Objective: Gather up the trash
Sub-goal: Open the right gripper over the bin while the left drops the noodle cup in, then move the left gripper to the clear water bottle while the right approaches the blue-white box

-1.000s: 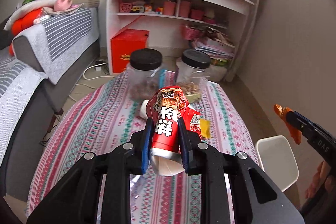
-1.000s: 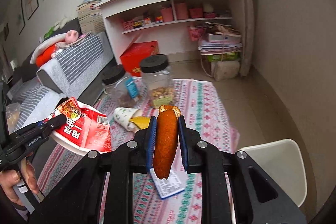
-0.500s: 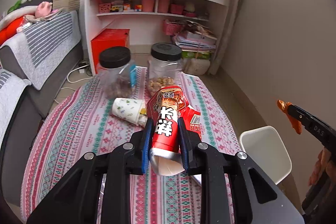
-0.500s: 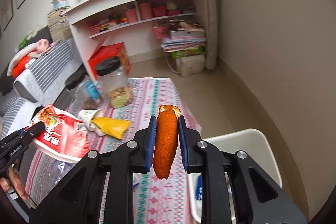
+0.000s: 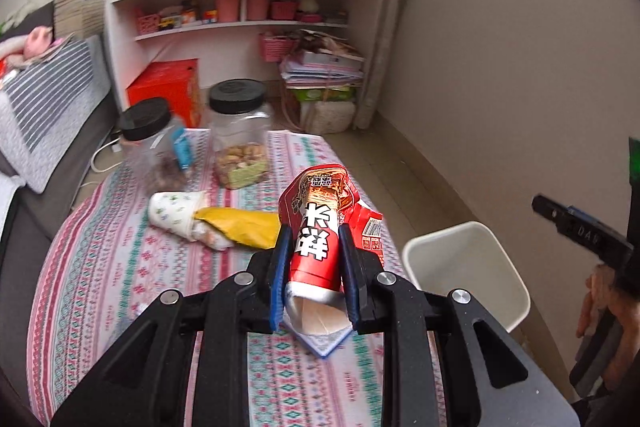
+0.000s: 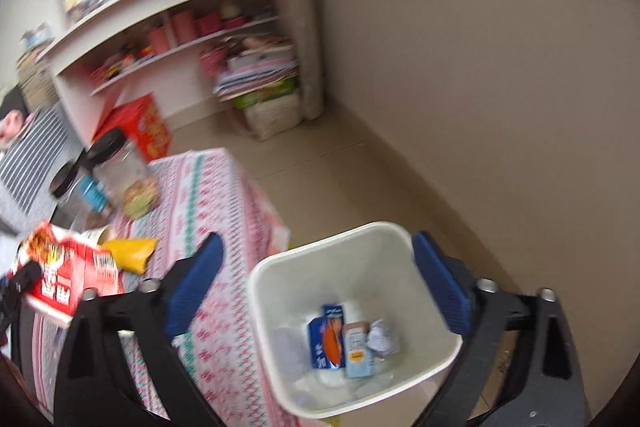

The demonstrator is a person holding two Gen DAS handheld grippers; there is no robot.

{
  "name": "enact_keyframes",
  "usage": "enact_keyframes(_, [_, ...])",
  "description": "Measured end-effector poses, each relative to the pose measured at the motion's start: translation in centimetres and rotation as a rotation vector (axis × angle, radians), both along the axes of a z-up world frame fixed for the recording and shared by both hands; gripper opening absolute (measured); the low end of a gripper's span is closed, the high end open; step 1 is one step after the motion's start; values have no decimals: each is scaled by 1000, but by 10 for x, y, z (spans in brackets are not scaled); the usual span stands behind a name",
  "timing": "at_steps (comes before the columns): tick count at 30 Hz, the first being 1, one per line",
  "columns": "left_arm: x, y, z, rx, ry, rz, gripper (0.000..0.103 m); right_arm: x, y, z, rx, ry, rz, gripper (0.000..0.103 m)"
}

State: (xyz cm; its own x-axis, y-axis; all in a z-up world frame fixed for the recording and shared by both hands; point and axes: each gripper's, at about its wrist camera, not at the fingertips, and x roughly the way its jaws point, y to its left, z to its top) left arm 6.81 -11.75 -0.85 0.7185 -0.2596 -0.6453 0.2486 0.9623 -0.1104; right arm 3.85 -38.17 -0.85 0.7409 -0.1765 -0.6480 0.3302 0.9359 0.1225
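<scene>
My left gripper (image 5: pixel 315 239) is shut on a red snack packet (image 5: pixel 320 211) and holds it above the patterned table (image 5: pixel 100 267); the right wrist view shows the same packet (image 6: pixel 68 267) at the left edge. My right gripper (image 6: pixel 318 245) hangs over the white trash bin (image 6: pixel 280 267), its jaws opening wide with nothing between them. An orange stick-shaped piece (image 6: pixel 334 339) lies in the bin among cartons and crumpled paper. On the table lie a tipped paper cup (image 5: pixel 176 213) and a yellow wrapper (image 5: pixel 244 227). The bin (image 5: pixel 452 227) stands on the floor, right of the table.
Two black-lidded clear jars (image 5: pixel 238 135) (image 5: pixel 150 143) stand at the table's far end. Behind them are a red box (image 5: pixel 168 87), white shelves (image 5: pixel 248 23) and stacked papers (image 5: pixel 320 67). A striped sofa (image 5: pixel 48 99) runs along the left. A wall lies close to the right.
The right gripper swung right from over the table to above the bin and opened; the orange piece it held now lies in the bin. The left gripper, packet still held, shifted toward the bin.
</scene>
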Motion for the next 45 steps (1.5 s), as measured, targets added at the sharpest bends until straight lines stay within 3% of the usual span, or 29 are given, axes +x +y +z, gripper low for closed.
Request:
enact_keyframes(7, [2, -50, -7, -30, 35, -67, 24, -11, -38, 3, 29, -17, -102, 96])
enact_keyframes(20, [5, -142, -29, -104, 151, -176, 27, -26, -73, 6, 73, -46, -180, 96])
enact_keyframes(22, [8, -151, -35, -130, 192, -185, 40, -29, -77, 6, 84, -50, -189, 96])
enact_keyframes(23, [10, -154, -38, -145, 217, -183, 53, -29, -78, 6, 86, -52, -193, 96])
enact_keyframes(25, [10, -157, -41, -158, 231, -179, 56, -30, -78, 7, 83, -56, -199, 96])
enact_keyframes(28, [7, -159, -41, -126, 216, -177, 57, -28, -73, 7, 64, -51, -192, 96])
enact_keyframes(32, [2, -149, -38, -65, 172, -147, 67, -22, -58, 6, 12, -31, -162, 96])
enact_keyframes(38, [-8, -121, -39, 78, 98, -106, 80, -6, -26, 5, -29, 2, -70, 96])
enact_keyframes(45, [-1, -65, -58, 225, 159, -30, 85, 19, 22, 0, -51, 42, 45, 96])
